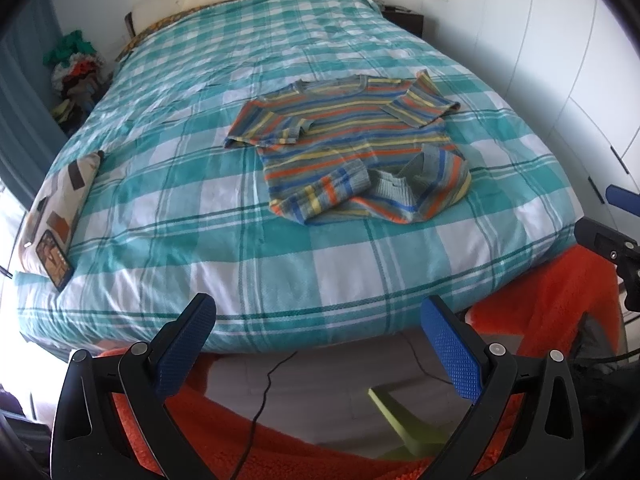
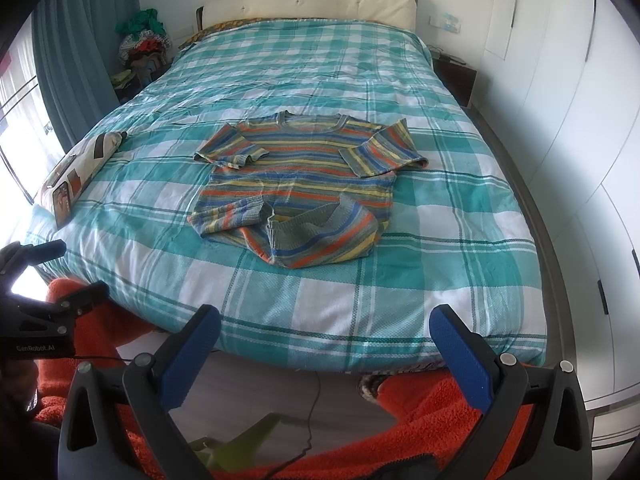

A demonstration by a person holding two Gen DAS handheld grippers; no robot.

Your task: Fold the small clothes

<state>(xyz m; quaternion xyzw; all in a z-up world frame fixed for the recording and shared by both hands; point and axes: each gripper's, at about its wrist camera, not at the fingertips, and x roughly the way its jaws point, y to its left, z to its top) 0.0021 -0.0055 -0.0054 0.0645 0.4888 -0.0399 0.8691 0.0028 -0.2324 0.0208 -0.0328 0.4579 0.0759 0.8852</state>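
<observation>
Right wrist view, "GenRobot.AI" on left gripper, both jaws wide, striped sweater on bed.

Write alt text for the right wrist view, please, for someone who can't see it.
A striped knit sweater lies on a bed with a teal-and-white checked duvet, its sleeves folded inward and its hem rumpled. In the foreground the right gripper is open and holds nothing, its blue-padded fingers spread short of the bed's near edge.
</observation>
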